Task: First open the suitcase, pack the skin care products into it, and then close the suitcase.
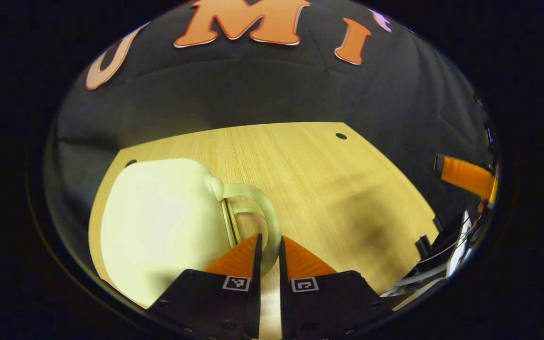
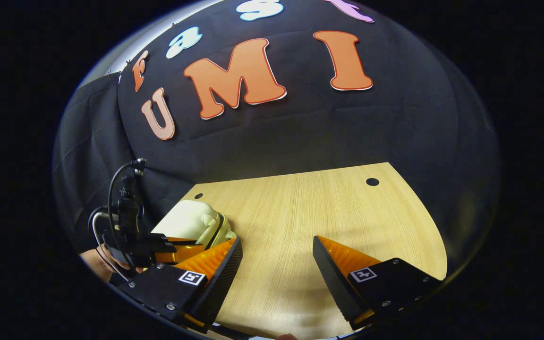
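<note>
Cream suitcase [image 1: 158, 226] lies shut on the wood surface [image 1: 328, 189]. Left fingers [image 1: 268, 250] clenched on its handle [image 1: 265, 212]; right fingers [image 2: 276, 264] released, spread, clear. Pull handle steadily, brace the shell.

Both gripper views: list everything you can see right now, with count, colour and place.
Small cream hard-shell suitcase: one, cream, lying closed on the table's left part.
Curved suitcase handle: one, pale green, on the case's right side, between the left gripper's fingers.
Light wooden table: one, pale wood grain, with dark round holes near its corners.
Black cloth wall: one, behind the table.
Left gripper: one, shut on the handle.
Right gripper: one, open over bare table.
Hand: one, holding the left gripper.
</note>
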Demonstrator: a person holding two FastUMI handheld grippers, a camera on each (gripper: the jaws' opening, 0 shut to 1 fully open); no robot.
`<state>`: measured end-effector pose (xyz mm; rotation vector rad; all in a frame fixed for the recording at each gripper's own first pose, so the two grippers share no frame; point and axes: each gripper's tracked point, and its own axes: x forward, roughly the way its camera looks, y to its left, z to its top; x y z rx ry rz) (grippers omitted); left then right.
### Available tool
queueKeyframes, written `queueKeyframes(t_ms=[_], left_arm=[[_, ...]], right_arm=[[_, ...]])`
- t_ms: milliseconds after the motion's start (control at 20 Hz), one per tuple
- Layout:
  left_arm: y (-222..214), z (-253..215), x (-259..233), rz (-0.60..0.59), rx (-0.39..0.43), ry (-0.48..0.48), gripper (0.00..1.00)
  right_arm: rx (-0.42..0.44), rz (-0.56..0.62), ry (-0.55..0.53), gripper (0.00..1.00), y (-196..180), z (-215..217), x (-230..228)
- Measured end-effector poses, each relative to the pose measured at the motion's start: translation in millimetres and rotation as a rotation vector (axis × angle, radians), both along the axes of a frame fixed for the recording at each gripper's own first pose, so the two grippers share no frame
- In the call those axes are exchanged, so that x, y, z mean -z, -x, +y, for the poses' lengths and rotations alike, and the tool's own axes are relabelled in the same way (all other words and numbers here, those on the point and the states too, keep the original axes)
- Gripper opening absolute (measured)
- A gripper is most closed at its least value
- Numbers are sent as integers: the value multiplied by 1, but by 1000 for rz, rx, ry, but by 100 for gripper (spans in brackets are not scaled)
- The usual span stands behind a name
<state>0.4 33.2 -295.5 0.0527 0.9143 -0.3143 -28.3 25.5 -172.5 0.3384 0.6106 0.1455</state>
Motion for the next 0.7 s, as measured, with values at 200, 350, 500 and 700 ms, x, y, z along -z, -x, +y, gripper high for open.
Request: queueKeyframes(t_ms=[200,350,500,700], left_arm=[[6,-21,-10,-23,45,50,28],[-3,-35,-33,-104,37,89,41],[-20,-55,-68,-220,8,158,69],[-40,-53,-106,-412,-79,161,91]], right_arm=[[22,-2,-7,95,-2,-10,0],[36,-17,-11,95,-2,-14,-3],[55,-66,11,95,-4,-20,-17],[69,-235,27,95,-8,-22,-63]])
